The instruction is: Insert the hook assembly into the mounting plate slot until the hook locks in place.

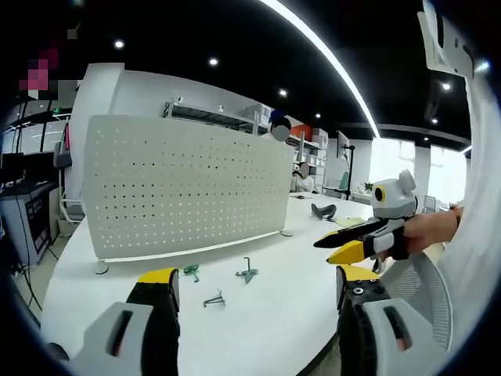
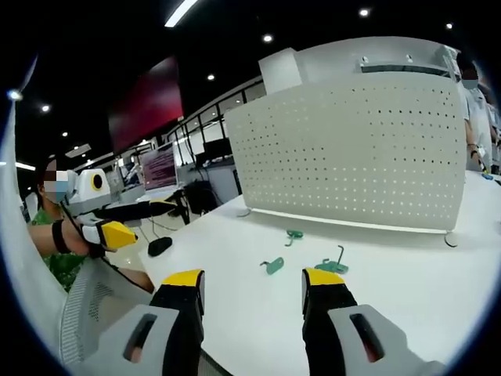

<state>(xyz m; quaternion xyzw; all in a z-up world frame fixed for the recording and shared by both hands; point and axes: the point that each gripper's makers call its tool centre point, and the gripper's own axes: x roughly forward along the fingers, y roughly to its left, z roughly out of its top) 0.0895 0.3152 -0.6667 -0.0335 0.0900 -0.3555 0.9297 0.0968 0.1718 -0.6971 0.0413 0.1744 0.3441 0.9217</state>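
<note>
A white perforated mounting plate (image 1: pixel 188 188) (image 2: pixel 352 149) stands upright on feet on the white table (image 1: pixel 297 235) (image 2: pixel 407 282). Three small green hook pieces lie loose in front of it: one (image 1: pixel 191 271) on the left, one (image 1: pixel 247 273) with an upright black pin, and one (image 1: pixel 214 299) nearest me. In the right gripper view the same hooks (image 2: pixel 294 234) (image 2: pixel 273 265) (image 2: pixel 333 265) lie just ahead of the jaws. My left gripper (image 1: pixel 257 276) (image 2: pixel 149 221) is open and holds nothing. My right gripper (image 2: pixel 254 277) (image 1: pixel 325 249), held in a hand, is also open and holds nothing.
The table's rounded near edge runs under both grippers, with a mesh chair back (image 1: pixel 415 282) (image 2: pixel 86 305) beside it. A dark object (image 1: pixel 323 210) lies far back on the table and a black mouse (image 2: pixel 160 245) near the left edge. Shelves and people (image 1: pixel 301 176) stand behind the plate.
</note>
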